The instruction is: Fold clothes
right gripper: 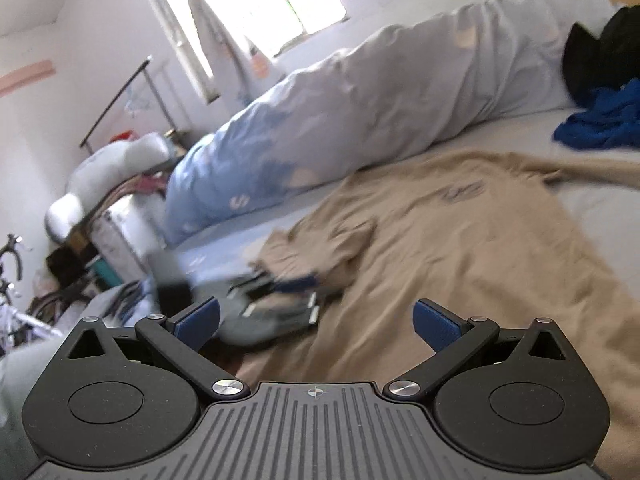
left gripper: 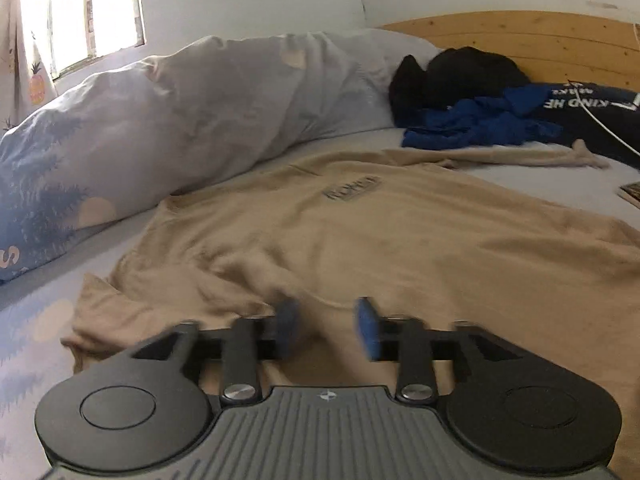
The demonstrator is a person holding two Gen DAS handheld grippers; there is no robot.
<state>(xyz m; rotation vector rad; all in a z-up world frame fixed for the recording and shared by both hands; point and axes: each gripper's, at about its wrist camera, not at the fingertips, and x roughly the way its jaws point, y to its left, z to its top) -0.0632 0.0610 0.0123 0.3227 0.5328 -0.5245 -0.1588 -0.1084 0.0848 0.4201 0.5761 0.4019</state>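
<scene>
A tan long-sleeved shirt (left gripper: 360, 232) lies spread flat on the bed sheet (left gripper: 500, 176), chest side up, with a small dark printed label (left gripper: 351, 191) near its middle. In the left wrist view the left gripper (left gripper: 326, 326) hovers low over the near edge of this shirt. Its blue-padded fingers (left gripper: 368, 326) stand apart with a clear gap between them, nothing clamped; tan cloth shows through the gap and just beyond the tips (blur makes it hard to tell whether the pads touch the fabric). One sleeve (left gripper: 520, 156) stretches away to the far right; at the near left, the other sleeve (left gripper: 100, 312) lies bunched and wrinkled.

In the right wrist view the right gripper (right gripper: 316, 322) is spread wide, its jaws well apart and empty. The shirt (right gripper: 460, 240) fills the ground ahead and to the right of it. Ahead and to the left, the other gripper (right gripper: 280, 300) appears as a blurred dark shape at the shirt's crumpled edge (right gripper: 320, 240).

Along the far left of the bed runs a rolled pale-blue duvet (left gripper: 180, 120) with a tree print. At the far right, against the wooden headboard (left gripper: 520, 40), sit a black garment (left gripper: 460, 76), a bright blue garment (left gripper: 480, 124) and a dark navy one with white lettering (left gripper: 580, 108). A window (left gripper: 80, 8) glows behind the duvet.
</scene>
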